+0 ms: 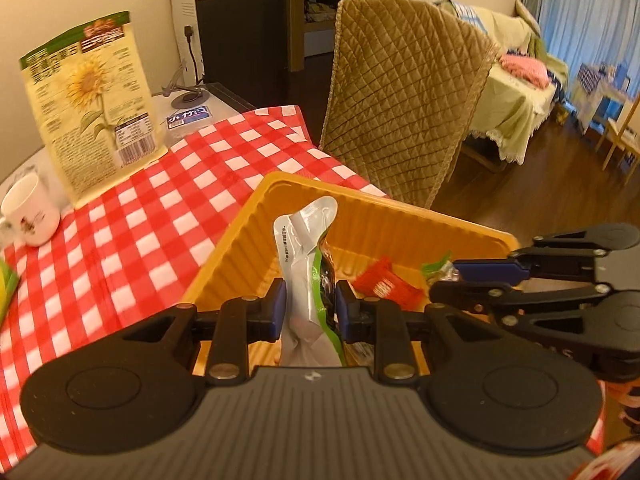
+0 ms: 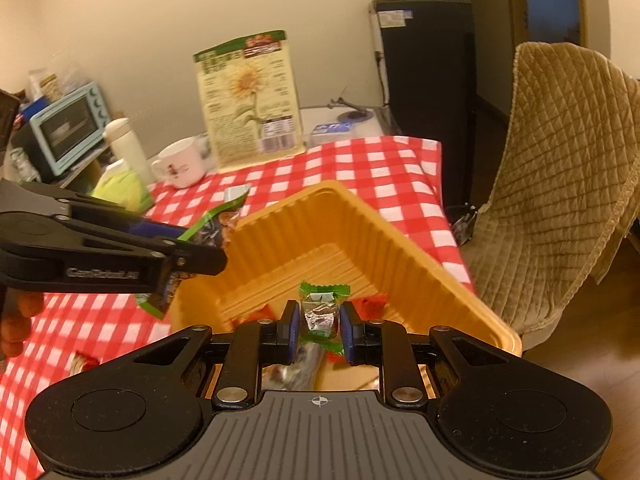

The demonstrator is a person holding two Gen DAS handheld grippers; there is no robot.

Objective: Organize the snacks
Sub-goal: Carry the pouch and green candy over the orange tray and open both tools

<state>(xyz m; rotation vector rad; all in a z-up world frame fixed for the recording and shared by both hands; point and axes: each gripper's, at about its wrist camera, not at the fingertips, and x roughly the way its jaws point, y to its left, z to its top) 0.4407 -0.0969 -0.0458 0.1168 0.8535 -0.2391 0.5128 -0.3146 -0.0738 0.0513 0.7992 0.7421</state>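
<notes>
An orange ribbed tray (image 1: 400, 216) (image 2: 400, 240) sits on the red-checked tablecloth near the chair. My left gripper (image 1: 310, 308) is shut on a silver and green snack pouch (image 1: 304, 264), held upright over the tray's near left edge; the same pouch shows in the right wrist view (image 2: 216, 224), with the left gripper (image 2: 188, 258) at the left. My right gripper (image 2: 319, 326) is shut on a small green and silver candy (image 2: 320, 312) above the tray's inside; it enters the left wrist view from the right (image 1: 448, 280). A red snack packet (image 1: 386, 282) lies in the tray.
A sunflower-print bag (image 1: 90, 100) (image 2: 250, 100) stands at the table's back, a white mug (image 1: 32, 212) (image 2: 180, 168) beside it. A yellow-green packet (image 2: 122, 190), a white bottle (image 2: 124, 148) and a blue toaster oven (image 2: 68, 128) are at the left. A quilted chair (image 1: 404, 92) (image 2: 560, 184) stands beyond the tray.
</notes>
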